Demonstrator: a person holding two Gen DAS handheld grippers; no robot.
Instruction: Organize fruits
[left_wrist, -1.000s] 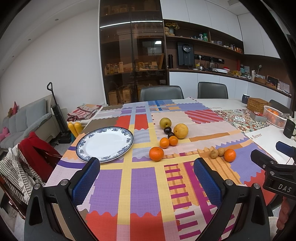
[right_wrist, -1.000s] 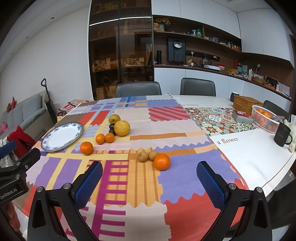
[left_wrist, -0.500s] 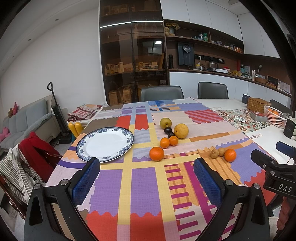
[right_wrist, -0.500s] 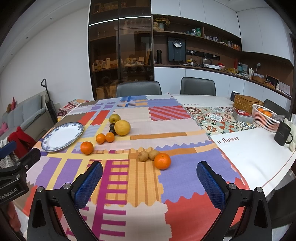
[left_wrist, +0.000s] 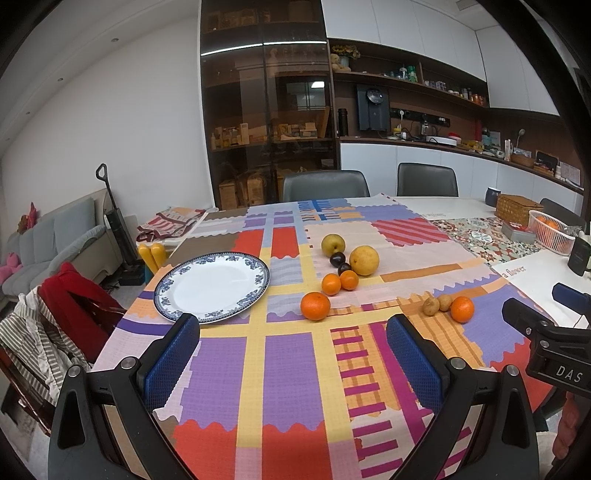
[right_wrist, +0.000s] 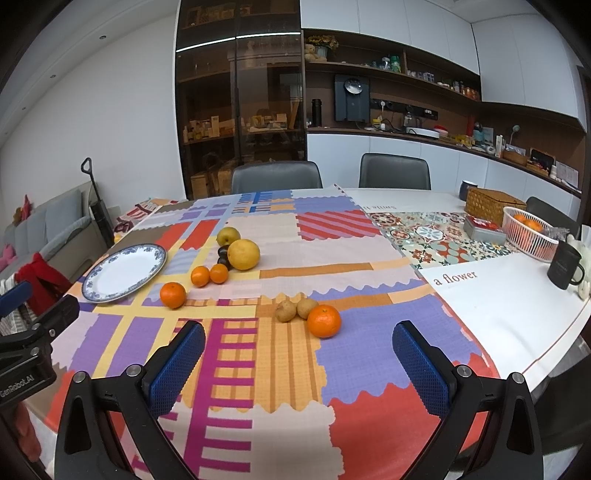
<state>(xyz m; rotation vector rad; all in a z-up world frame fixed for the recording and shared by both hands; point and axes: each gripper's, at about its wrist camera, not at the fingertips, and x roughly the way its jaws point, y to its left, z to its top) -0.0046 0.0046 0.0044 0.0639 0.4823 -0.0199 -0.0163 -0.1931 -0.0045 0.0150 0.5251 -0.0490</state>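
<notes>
A white plate with a blue rim (left_wrist: 212, 285) (right_wrist: 125, 271) lies empty at the table's left. Loose fruit lies on the patchwork cloth: a large orange (left_wrist: 315, 305) (right_wrist: 173, 294), two small oranges (left_wrist: 331, 284) (right_wrist: 200, 276), a yellow pear (left_wrist: 364, 260) (right_wrist: 243, 254), a green-yellow apple (left_wrist: 332, 244) (right_wrist: 228, 236), two dark plums (left_wrist: 337, 258), two kiwis (left_wrist: 430, 306) (right_wrist: 286, 311) and another orange (left_wrist: 462, 309) (right_wrist: 324, 321). My left gripper (left_wrist: 293, 354) is open and empty above the near cloth. My right gripper (right_wrist: 298, 356) is open and empty, just short of the kiwis.
At the right stand a white basket of oranges (right_wrist: 530, 236), a wicker box (right_wrist: 493, 206), a tin (right_wrist: 484, 229) and a black mug (right_wrist: 563, 264). Two grey chairs (right_wrist: 277, 177) stand behind the table. A chair with clothes (left_wrist: 55, 321) is at the left.
The right gripper has crept slightly forward toward the fruit. The left gripper has barely moved. Both stay open.
</notes>
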